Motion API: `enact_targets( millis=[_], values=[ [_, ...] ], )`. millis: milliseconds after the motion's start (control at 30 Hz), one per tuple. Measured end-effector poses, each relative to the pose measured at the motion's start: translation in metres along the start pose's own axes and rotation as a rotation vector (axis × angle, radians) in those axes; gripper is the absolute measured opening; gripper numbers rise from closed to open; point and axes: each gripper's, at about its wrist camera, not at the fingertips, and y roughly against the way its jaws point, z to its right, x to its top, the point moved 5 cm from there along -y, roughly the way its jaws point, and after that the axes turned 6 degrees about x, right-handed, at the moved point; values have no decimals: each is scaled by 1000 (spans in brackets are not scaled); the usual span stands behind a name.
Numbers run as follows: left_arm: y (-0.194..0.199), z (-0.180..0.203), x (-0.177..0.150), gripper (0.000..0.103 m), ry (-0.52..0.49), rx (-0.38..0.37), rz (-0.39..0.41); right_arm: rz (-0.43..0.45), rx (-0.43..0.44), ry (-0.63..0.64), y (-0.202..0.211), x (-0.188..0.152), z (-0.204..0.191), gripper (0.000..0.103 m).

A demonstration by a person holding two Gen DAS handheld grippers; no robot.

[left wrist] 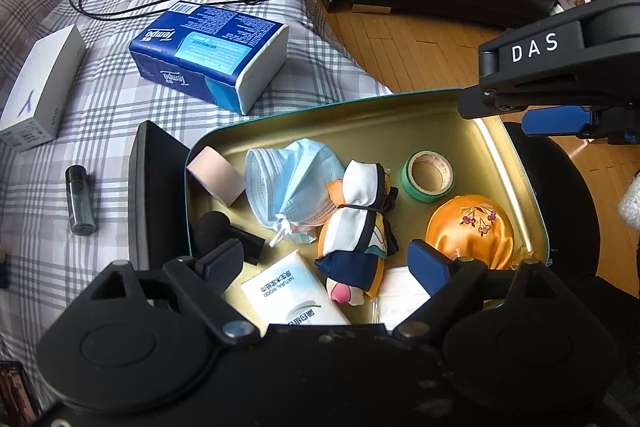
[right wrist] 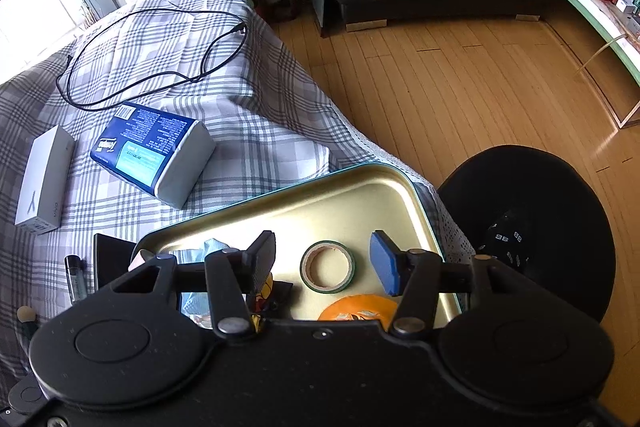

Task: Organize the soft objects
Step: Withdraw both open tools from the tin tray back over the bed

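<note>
While the tin (left wrist: 516, 163) rests on the plaid cloth (left wrist: 120, 99), mask (left wrist: 288, 183), pouch (left wrist: 472, 227) and doll (left wrist: 360, 223) are seen inside; left gripper (left wrist: 326, 263) and right gripper (right wrist: 324, 263) are held open above, empty.

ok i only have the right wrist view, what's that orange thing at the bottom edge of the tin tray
observer: An orange satin pouch with embroidered flowers, lying in the tin tray beside the green tape roll.
operator: and what's hidden behind my dark finger pad
observer: A cloth bundle tied with a black band, resting against a blue face mask.
operator: is the left gripper holding anything
observer: No, the left gripper is open above a white tissue pack; its pads grip nothing.
</note>
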Motion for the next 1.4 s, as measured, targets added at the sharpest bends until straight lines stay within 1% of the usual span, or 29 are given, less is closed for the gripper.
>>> enact_targets(
  millis=[200, 433, 700, 833, 967, 1200, 1400],
  values=[
    [7, -16, -5, 89, 20, 41, 9, -1, -23, 23, -1, -1, -2, 53],
    [14, -42, -11, 90, 64, 52, 10, -5, -54, 88, -2, -5, -12, 53],
    [23, -85, -14, 91, 136, 80, 17, -17, -68, 177, -4, -11, -32, 53],
    [28, -115, -14, 91, 194, 99, 24, 0, -55, 247, -1, -14, -49, 53],
    [32, -148, -11, 91, 262, 139, 41, 7, -47, 341, 0, -23, -68, 53],
    [34, -210, -13, 92, 392, 194, 51, -11, 19, 433, 2, -39, -98, 53],
    [28, -253, -22, 92, 495, 230, 39, 24, 83, 535, 12, -59, -137, 53]
  ],
)
